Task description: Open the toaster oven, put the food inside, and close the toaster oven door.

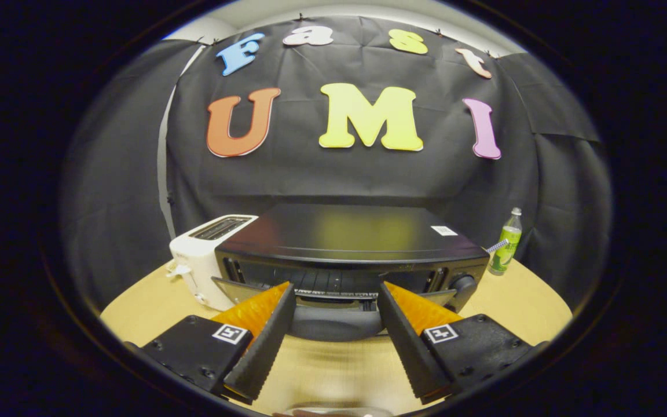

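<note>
The toaster oven (351, 255) is a wide black box that sits on the tan surface (519, 301), just ahead of the hand-held gripper (336, 292). Its door (333, 321) hangs down and open toward the fingers, and the dark handle bar on it lies between the two fingertips. Behind the door you can see the wire rack and the dark inside of the oven. The fingers of the hand-held gripper are spread wide apart and hold nothing; they do not seem to press on the door. A knob (462, 284) sits on the front of the oven, on the side near the bottle. A white toaster (203, 260) stands touching or almost touching the oven on the other side. A green bottle (505, 243) stands apart from the oven, near the black cloth wall. A pale thing peeks in close below the fingers, but too little of it shows to say if it is the food. I think the door step is done and the food step comes next. What could go wrong: a finger could bump the low door or snag the rack as the food goes in. A wide swing could also knock the toaster or tip the bottle. There is a small white sticker (444, 230) on the oven top, too small to read, and the bottle label cannot be read either.
</note>
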Available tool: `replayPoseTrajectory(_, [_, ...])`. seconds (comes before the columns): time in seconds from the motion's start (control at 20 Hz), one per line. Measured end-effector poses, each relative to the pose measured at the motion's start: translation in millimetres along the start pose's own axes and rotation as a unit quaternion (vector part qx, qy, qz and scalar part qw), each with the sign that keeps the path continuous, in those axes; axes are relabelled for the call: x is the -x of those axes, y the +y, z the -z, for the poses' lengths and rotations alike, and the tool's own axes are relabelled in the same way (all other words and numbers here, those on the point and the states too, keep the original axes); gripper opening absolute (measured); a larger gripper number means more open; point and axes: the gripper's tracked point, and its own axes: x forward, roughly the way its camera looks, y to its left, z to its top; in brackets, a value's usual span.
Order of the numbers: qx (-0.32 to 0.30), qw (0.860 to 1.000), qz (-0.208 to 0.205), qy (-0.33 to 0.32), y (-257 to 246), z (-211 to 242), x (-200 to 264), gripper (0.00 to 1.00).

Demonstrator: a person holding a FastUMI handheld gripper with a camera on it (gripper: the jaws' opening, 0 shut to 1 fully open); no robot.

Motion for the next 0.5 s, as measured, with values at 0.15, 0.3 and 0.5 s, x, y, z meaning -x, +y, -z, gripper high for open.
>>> replayPoseTrajectory(0.15, [0.008,1.000,0.000,-0.010,-0.2,0.9,-1.1,0.95])
replayPoseTrajectory(0.3, [0.014,1.000,0.009,-0.003,-2.6,4.5,1.3,0.95])
replayPoseTrajectory(0.5, [0.026,1.000,0.012,0.002,-4.0,6.3,2.5,0.95])
